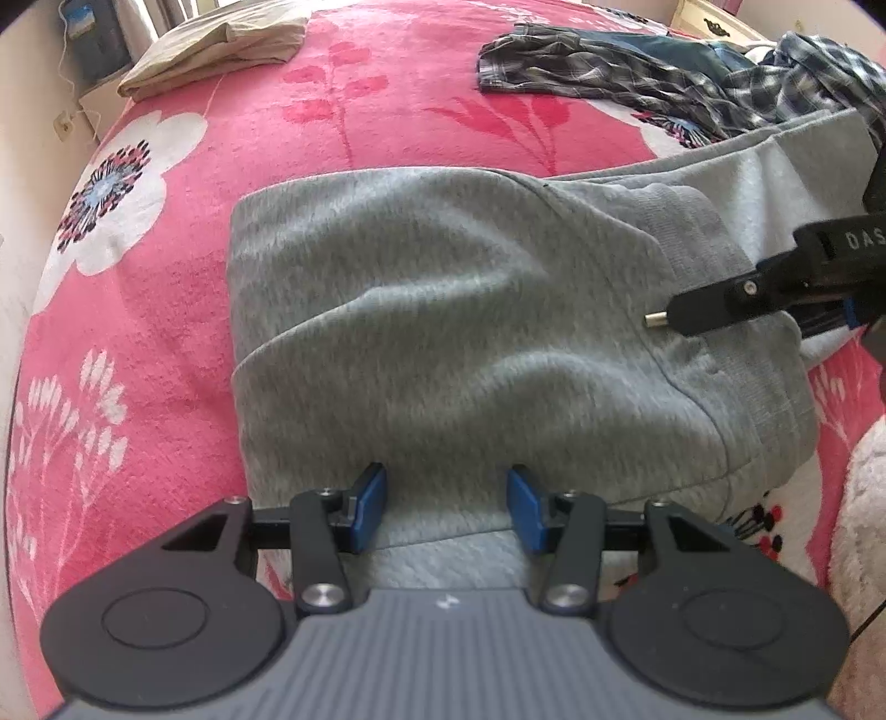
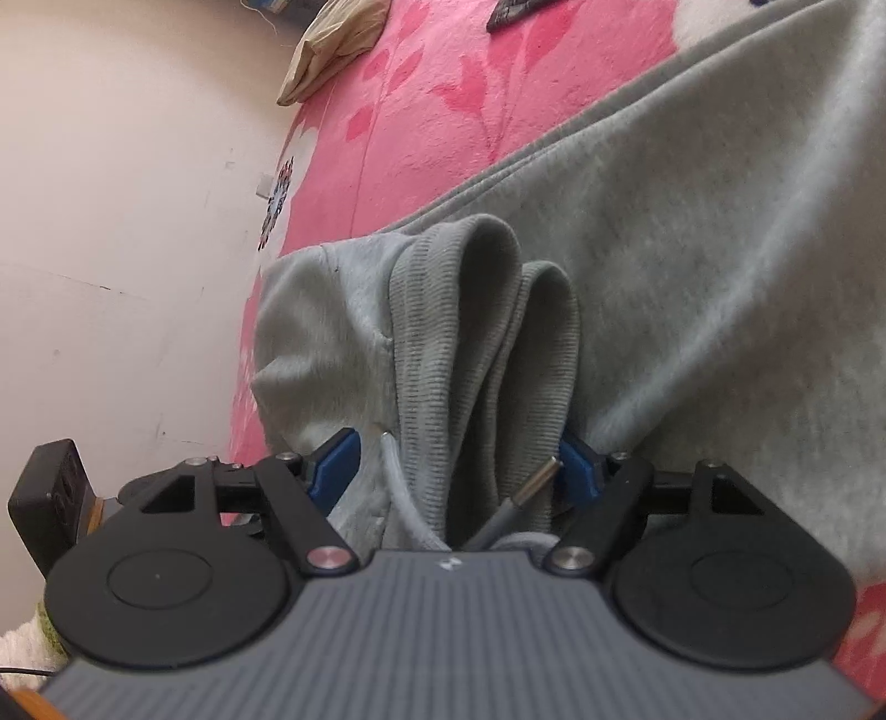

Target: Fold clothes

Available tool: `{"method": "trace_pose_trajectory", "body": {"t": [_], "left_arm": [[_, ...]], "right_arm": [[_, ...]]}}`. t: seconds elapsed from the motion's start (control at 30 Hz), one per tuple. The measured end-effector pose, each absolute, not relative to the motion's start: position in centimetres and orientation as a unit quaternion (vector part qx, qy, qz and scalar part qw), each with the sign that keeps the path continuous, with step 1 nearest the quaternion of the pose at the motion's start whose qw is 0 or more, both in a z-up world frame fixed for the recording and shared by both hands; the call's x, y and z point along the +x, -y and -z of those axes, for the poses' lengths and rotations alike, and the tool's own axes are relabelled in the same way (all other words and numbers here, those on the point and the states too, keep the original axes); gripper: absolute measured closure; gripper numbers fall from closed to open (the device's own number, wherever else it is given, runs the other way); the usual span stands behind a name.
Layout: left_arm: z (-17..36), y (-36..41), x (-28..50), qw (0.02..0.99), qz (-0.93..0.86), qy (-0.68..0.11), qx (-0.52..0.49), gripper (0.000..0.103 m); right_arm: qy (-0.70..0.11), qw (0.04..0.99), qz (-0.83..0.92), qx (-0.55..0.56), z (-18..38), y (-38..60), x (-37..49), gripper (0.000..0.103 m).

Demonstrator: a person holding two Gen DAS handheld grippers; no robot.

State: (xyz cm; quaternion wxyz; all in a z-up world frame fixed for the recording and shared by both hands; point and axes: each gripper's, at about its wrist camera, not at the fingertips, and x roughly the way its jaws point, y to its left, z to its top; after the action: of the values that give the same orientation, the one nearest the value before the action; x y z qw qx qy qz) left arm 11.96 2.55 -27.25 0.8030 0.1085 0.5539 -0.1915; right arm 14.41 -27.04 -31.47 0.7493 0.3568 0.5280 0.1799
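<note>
Your grey sweatpants (image 1: 443,310) are lying folded over on the pink floral blanket (image 1: 166,277), fleece rumpled, ribbed waistband (image 2: 487,343) bunching in two humps. Your left gripper (image 1: 447,507) is standing half open over the near edge, gripping nothing; your right gripper (image 2: 462,462) is gaping wide around the waistband and its drawstring (image 2: 398,487), pads clear

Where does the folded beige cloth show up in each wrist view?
Left wrist: the beige cloth lies at the top left, on the far edge of the pink blanket.
Right wrist: the beige cloth sits at the top, left of centre, beside the wall.
Shared landmark: the grey sweatpants spread across the blanket.
</note>
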Motion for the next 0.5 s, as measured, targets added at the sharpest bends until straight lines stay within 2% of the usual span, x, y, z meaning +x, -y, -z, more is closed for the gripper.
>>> {"method": "trace_pose_trajectory", "body": {"t": [0.13, 0.2, 0.23, 0.27, 0.4, 0.5], "left_arm": [[27.3, -3.0, 12.1, 0.803, 0.192, -0.556, 0.092, 0.053], [27.2, -3.4, 12.3, 0.804, 0.193, -0.557, 0.079, 0.053], [27.2, -3.6, 12.3, 0.805, 0.193, -0.557, 0.072, 0.052], [27.2, -3.8, 12.4, 0.805, 0.193, -0.557, 0.065, 0.051], [26.0, -5.1, 12.3, 0.816, 0.189, -0.546, 0.031, 0.050], [23.9, -6.6, 12.2, 0.827, 0.186, -0.530, -0.011, 0.044]], "right_arm": [[-0.513, 0.728, -0.178, 0.418, 32.9, 27.8, 14.7, 0.032], [-0.512, 0.722, -0.178, 0.429, 33.0, 27.7, 14.9, 0.048], [-0.518, 0.718, -0.183, 0.428, 33.0, 27.3, 14.8, 0.066], [-0.523, 0.714, -0.188, 0.426, 33.1, 26.9, 14.8, 0.074], [-0.515, 0.733, -0.184, 0.405, 31.2, 26.2, 14.4, 0.079], [-0.493, 0.754, -0.181, 0.394, 28.7, 27.2, 14.3, 0.080]]}}
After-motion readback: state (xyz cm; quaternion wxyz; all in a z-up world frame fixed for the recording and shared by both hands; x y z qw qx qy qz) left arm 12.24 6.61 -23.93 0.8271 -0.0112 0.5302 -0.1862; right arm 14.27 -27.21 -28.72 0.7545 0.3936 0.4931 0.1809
